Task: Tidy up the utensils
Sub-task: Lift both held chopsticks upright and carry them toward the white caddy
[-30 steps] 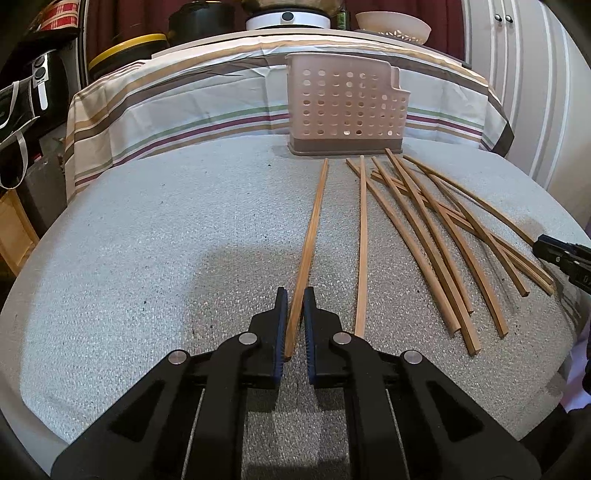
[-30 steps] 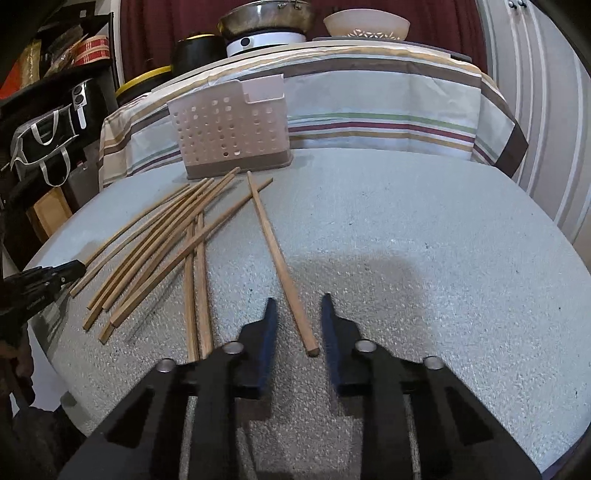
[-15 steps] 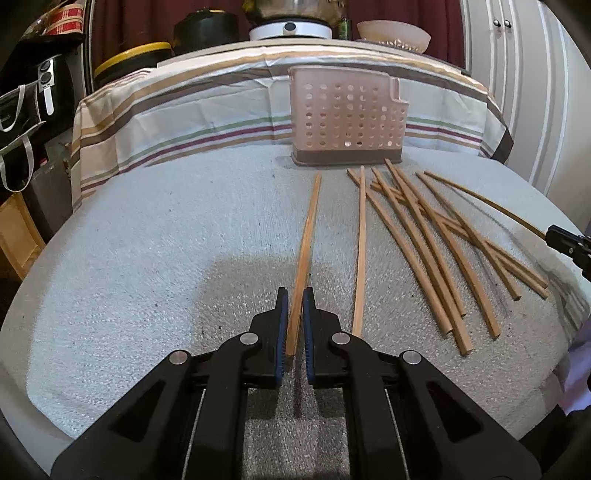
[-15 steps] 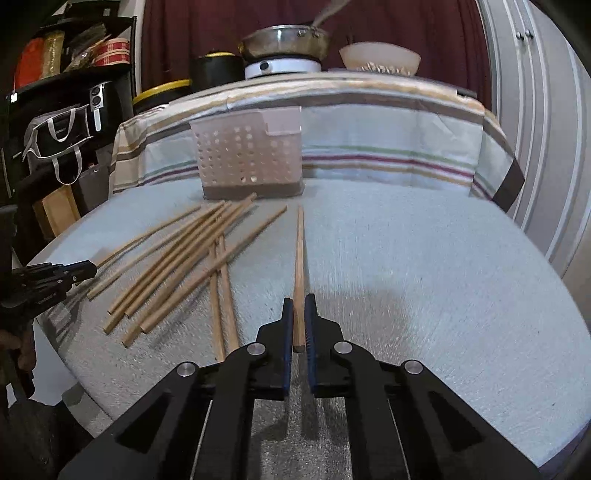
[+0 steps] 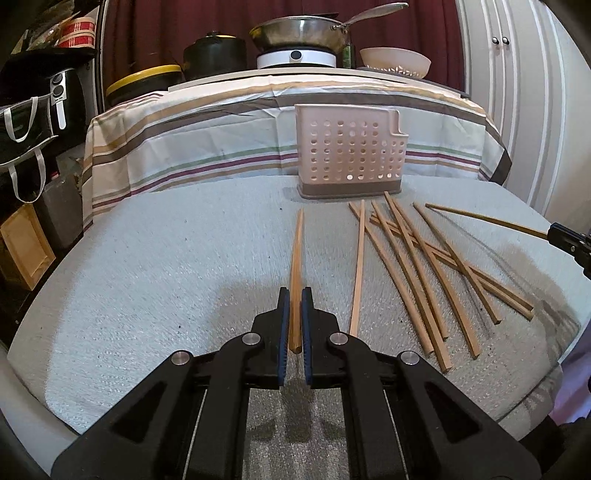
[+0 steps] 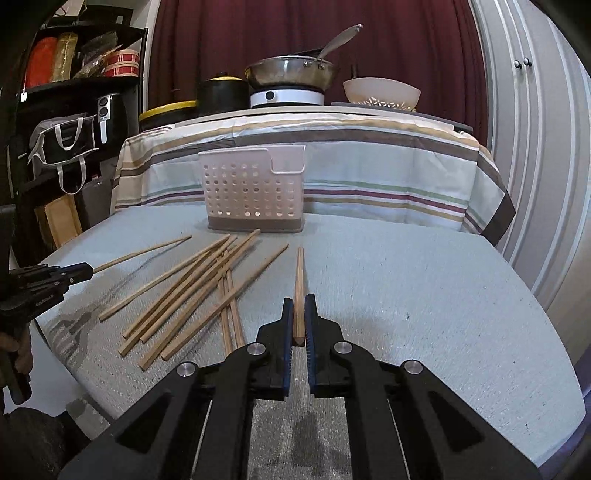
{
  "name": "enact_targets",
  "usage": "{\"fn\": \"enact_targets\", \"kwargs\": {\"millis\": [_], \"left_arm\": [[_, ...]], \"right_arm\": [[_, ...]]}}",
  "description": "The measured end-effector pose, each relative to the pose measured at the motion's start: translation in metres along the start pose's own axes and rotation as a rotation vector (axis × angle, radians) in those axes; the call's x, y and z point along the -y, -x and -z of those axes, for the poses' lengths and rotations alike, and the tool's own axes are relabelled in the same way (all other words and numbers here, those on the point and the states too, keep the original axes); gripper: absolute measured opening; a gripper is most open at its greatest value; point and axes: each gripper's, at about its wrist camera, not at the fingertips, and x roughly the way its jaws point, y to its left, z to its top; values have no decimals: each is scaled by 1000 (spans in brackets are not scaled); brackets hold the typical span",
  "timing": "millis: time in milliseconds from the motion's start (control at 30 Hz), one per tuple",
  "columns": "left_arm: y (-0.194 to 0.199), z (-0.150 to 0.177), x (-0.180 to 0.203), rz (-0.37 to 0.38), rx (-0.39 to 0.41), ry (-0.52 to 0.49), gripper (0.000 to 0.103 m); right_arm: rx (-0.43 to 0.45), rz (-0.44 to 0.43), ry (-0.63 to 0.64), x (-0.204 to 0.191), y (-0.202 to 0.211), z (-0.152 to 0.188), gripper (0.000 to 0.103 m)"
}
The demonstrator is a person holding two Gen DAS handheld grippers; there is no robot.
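My left gripper [image 5: 294,295] is shut on the near end of a wooden chopstick [image 5: 296,251], which points away toward the perforated pink utensil holder [image 5: 351,155]. Several loose chopsticks [image 5: 424,266] lie fanned out on the grey table to its right. In the right wrist view my right gripper [image 6: 299,301] is shut on another chopstick [image 6: 299,277], held above the table and aimed at the utensil holder [image 6: 255,192]. The loose chopsticks [image 6: 192,291] lie to its left. Each gripper shows at the edge of the other's view with its stick raised off the table.
Behind the grey padded table [image 5: 166,277] stands a counter under a striped cloth [image 5: 221,147] bearing a steel pan [image 5: 303,33], a black pot and a pale bowl [image 5: 395,61]. Dark shelves with bags are at the left, a white cupboard at the right.
The right gripper's jaws closed on a chopstick that lay between them. Both grippers have risen, lifting their chopsticks off the table.
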Motion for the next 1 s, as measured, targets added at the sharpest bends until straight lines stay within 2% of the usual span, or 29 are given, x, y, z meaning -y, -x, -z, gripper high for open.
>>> {"fn": "enact_targets", "kwargs": {"millis": [533,1000], "left_arm": [[42,-46,-6,-25,138,17,7],[28,-108,-28,-48,171,40,7]], "right_arm": [[123,6,1,1,25,-47,7],[198,-8,-7,7,-4,-103,7]]}}
